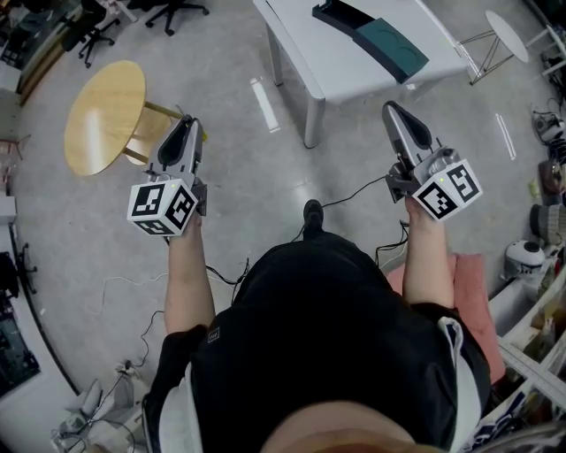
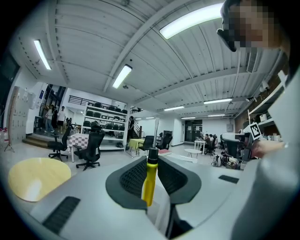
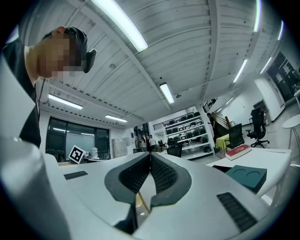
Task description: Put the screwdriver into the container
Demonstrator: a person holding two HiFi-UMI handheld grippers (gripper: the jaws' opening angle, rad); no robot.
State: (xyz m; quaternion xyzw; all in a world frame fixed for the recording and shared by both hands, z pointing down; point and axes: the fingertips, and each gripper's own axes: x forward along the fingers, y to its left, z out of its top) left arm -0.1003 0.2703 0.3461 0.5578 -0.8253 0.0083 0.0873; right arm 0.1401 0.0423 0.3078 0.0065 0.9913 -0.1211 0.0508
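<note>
A screwdriver with a yellow handle and a black collar stands upright between the jaws of my left gripper, which is shut on it. In the head view the left gripper hangs over the floor beside a round wooden table, and a sliver of yellow shows at its side. My right gripper is held up near the white table's corner; its jaws meet with nothing between them. A dark teal container lies on the white table and shows again in the right gripper view.
A round wooden table stands left of my left gripper. The white table is ahead at centre right. Cables trail over the grey floor. Office chairs stand at the back, and clutter lines the right edge.
</note>
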